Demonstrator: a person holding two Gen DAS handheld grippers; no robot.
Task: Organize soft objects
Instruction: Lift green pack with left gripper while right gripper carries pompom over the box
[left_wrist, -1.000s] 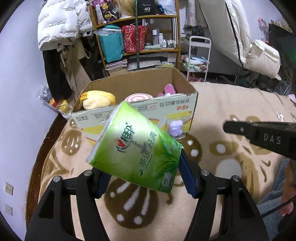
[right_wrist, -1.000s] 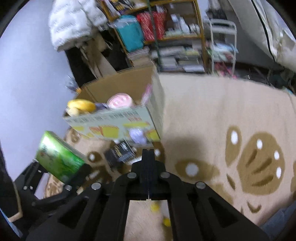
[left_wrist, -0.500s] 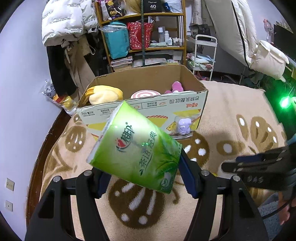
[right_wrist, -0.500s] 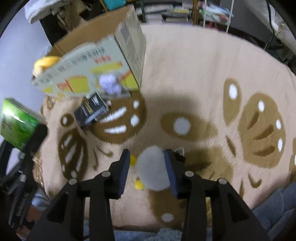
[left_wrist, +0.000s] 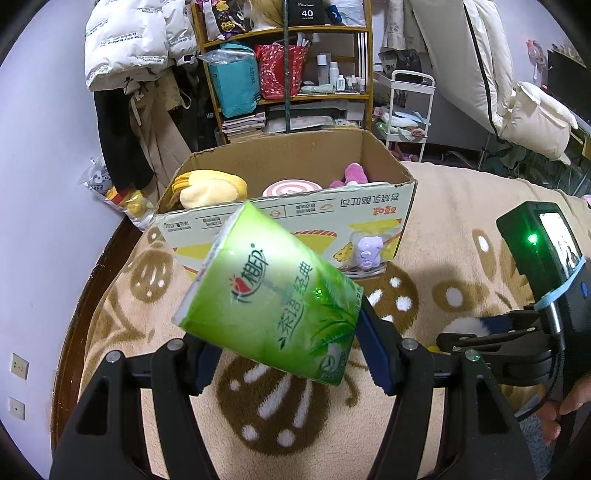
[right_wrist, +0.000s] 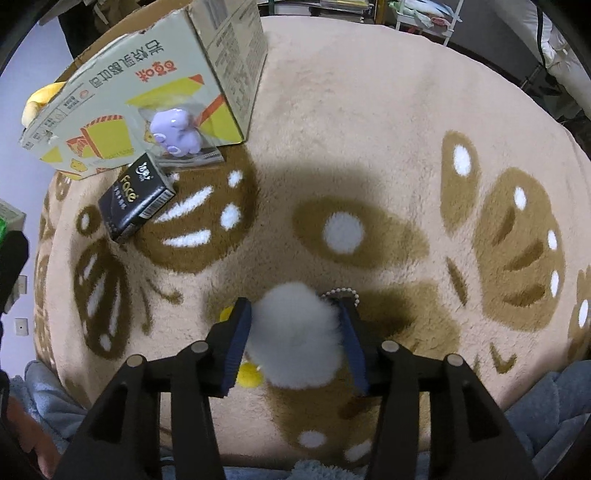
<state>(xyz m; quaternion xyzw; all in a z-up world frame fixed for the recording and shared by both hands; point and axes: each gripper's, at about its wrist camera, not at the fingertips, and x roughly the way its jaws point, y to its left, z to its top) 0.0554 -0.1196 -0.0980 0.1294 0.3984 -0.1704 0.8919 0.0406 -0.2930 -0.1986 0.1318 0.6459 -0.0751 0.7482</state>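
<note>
I'm holding the green tissue pack (left_wrist: 269, 306) clamped in my left gripper (left_wrist: 280, 360), tilted, its long axis aiming at the cardboard box (left_wrist: 332, 214) just ahead. My right gripper (right_wrist: 293, 341) is straddling the white pompom (right_wrist: 295, 336) on the rug (right_wrist: 369, 147), pads touching it — full closure I cannot tell. Only the right view shows the black pack (right_wrist: 135, 197).

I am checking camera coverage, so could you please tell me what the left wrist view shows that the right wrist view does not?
Only the left wrist view shows the inside of the open cardboard box, with a yellow plush toy and a pink swirl cushion, and the full green tissue pack in the left gripper.

Only the right wrist view shows the black tissue pack on the carpet and the right gripper around a white fluffy pompom.

Both show the box, the purple toy and the beige patterned carpet.
</note>
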